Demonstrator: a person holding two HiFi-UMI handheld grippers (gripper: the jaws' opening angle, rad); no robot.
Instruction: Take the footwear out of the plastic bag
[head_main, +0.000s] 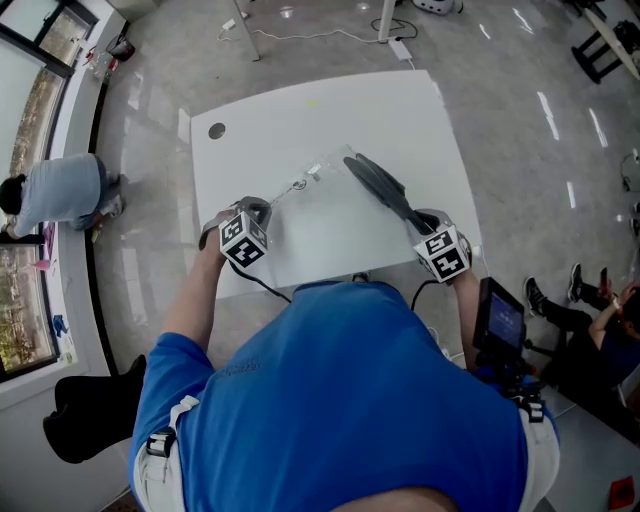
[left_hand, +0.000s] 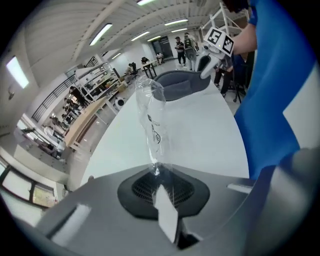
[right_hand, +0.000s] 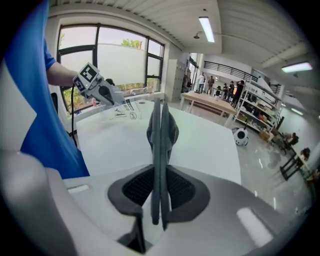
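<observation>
Two thin grey slippers (head_main: 383, 188) are pressed flat together, and my right gripper (head_main: 420, 222) is shut on their near end. In the right gripper view the slippers (right_hand: 160, 135) stand on edge between the pads, above the white table (right_hand: 200, 145). A clear plastic bag (head_main: 315, 172) stretches from my left gripper (head_main: 267, 207), which is shut on its corner, towards the slippers' far tip. In the left gripper view the bag (left_hand: 152, 127) rises from the jaws to the slippers (left_hand: 180, 85), with its open end at their tip. Whether the tip is still inside I cannot tell.
The white table (head_main: 290, 115) has a dark round hole (head_main: 217, 130) at its far left. A person (head_main: 62, 195) crouches by the window at left, and another sits at right (head_main: 600, 310). A small screen (head_main: 501, 318) stands by my right side.
</observation>
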